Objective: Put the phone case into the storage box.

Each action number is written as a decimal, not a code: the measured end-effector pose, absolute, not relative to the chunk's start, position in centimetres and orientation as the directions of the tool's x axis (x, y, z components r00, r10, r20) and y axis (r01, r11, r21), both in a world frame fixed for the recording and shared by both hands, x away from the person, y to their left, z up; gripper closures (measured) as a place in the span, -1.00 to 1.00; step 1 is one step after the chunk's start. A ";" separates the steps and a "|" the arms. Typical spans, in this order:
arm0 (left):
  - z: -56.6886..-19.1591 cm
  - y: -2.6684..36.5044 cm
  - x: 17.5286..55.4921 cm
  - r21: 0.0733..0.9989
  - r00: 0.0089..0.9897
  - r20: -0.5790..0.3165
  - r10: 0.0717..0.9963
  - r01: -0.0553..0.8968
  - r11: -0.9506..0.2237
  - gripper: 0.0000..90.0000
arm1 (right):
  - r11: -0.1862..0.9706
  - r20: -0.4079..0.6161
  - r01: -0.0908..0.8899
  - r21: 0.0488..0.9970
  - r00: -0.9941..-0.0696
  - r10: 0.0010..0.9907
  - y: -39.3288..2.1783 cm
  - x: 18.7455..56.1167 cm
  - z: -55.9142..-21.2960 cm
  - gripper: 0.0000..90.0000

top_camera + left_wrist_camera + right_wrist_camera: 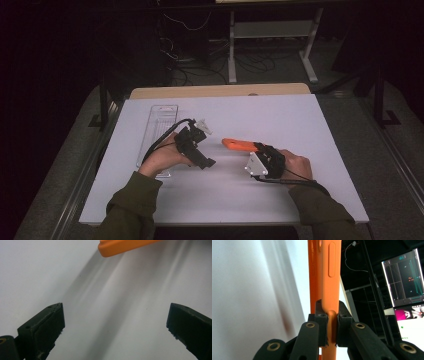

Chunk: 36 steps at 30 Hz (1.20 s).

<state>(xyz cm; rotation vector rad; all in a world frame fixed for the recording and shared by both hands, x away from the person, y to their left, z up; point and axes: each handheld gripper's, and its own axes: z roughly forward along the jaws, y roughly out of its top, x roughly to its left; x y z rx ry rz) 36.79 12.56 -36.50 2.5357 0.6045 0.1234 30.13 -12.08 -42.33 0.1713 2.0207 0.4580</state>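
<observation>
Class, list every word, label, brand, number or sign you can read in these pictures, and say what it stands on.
No text can be read anywhere.
Orange phone case: no lettering visible.
Monitor in the right gripper view: graphics too small and blurred to read.
Clear plastic tray: no label visible.

From above the near edge we look down the white table (300, 120); both gripper views closely share the orange case (120, 246)
</observation>
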 end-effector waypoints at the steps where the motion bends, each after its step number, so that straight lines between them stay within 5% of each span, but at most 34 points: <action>1: -36.5 12.6 36.8 0.512 0.898 -0.030 0.440 0.392 -0.765 -0.98 | 0.915 -0.816 -0.068 0.397 -0.482 0.319 -12.1 30.1 -42.3 0.81; 36: -36.4 12.7 36.9 0.513 0.906 -0.005 0.423 0.365 -0.777 -0.98 | 0.820 -0.668 0.066 0.568 -0.544 0.507 -12.7 30.9 -41.9 0.80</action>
